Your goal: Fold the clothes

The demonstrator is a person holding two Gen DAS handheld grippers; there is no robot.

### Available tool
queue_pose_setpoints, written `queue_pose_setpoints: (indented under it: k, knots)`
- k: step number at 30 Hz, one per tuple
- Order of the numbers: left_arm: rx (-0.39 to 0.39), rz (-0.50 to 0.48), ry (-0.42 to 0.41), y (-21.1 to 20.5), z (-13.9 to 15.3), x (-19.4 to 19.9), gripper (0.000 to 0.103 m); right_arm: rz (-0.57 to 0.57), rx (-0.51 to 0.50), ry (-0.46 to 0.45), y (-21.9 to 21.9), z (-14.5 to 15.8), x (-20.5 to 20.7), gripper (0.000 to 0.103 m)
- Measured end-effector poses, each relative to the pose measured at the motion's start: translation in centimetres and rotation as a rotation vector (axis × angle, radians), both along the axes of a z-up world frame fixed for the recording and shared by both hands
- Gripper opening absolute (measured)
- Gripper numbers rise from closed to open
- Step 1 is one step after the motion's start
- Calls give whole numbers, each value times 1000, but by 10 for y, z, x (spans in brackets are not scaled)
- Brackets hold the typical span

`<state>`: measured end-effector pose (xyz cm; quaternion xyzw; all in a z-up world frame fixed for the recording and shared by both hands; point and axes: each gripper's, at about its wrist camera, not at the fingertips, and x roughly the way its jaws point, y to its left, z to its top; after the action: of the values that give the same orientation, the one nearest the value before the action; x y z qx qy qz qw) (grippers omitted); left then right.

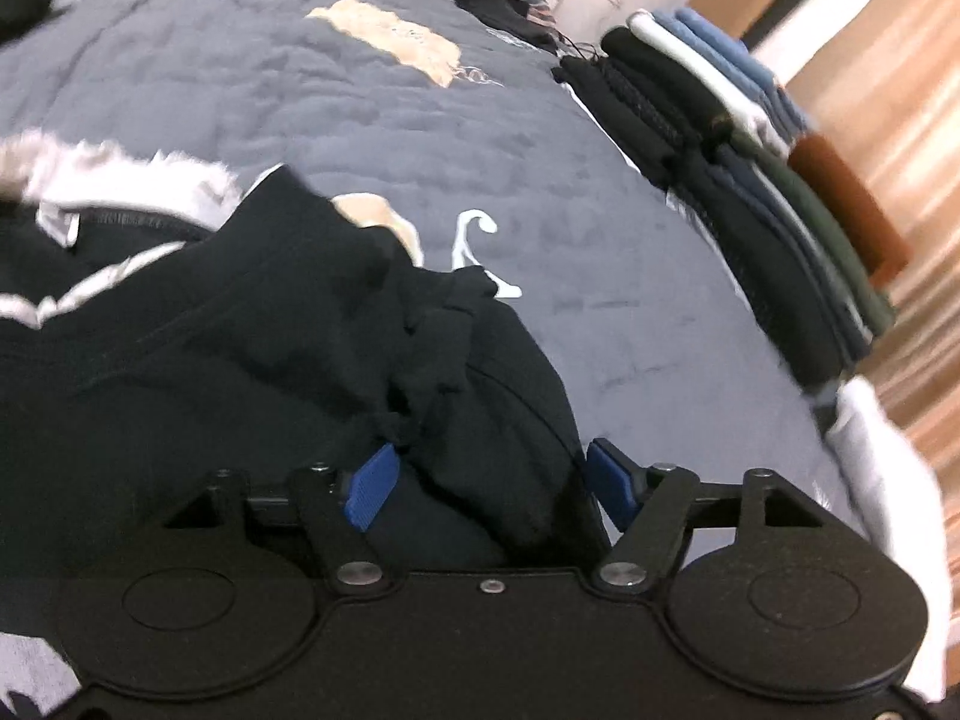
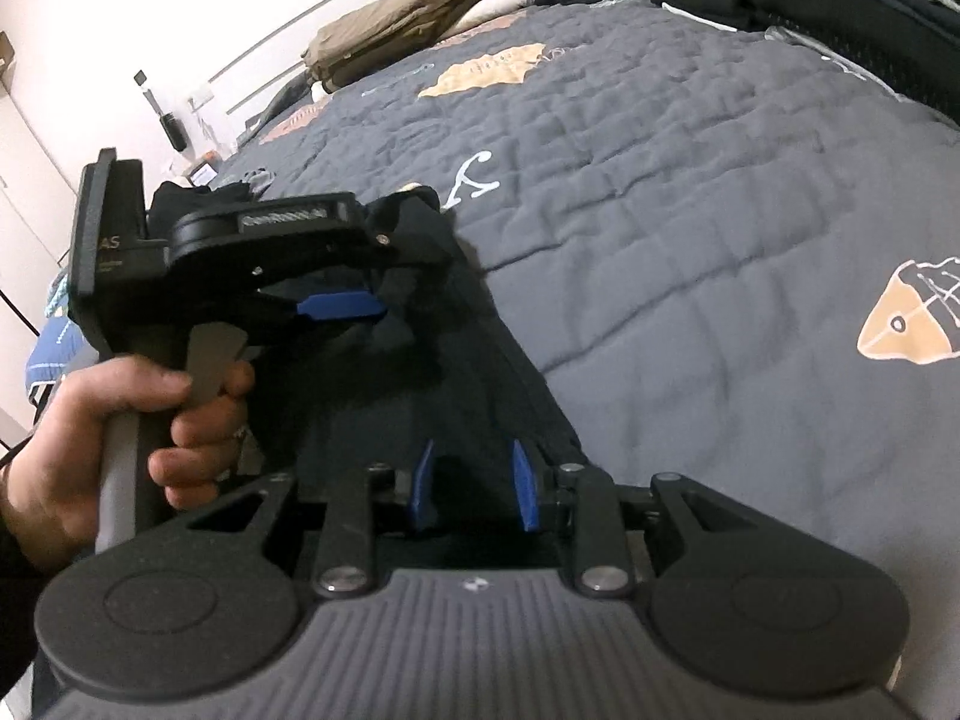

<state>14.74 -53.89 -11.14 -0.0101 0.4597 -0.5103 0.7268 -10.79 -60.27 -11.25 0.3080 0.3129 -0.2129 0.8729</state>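
A crumpled black cloth garment (image 1: 252, 348) is seen lying on the bed's grey quilted cover w/ tan patches (image 1: 336, 102), near its front edge. The left hand-held gripper (image 1: 489, 483) is spread wide, blue pads clear of the bunched fabric btwn them. The right hand-held gripper (image 2: 474, 483) is set narrow over a fold; contact can't be told. A stack of folded dark clothes (image 1: 750, 180) is seen at the far edge.

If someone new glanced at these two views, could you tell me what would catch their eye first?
Probably the black garment, lying rumpled on the grey quilted bedspread right before both grippers. The left gripper has its blue pads spread with a fold of the cloth between them, and the right gripper stands over the garment's edge. Next, the stack of folded clothes lined along the bed's far edge.
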Motion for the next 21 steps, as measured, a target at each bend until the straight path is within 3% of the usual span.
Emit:
queue_pose_setpoints:
  k: [2,7,13,21]
  knots:
    - [-23,-4,-7,11,12,-5,68,-7,11,-10,-2,3,-2,28]
    - [-95,58,-53,93,47,-9,70,-48,29,-51,-9,15,-11,29]
    - [-34,184,-152,209,70,-32,72,-40,23,-75,-6,27,-12,32]
    - [30,292,-212,290,81,-85,74,29,-5,-54,12,46,-8,40]
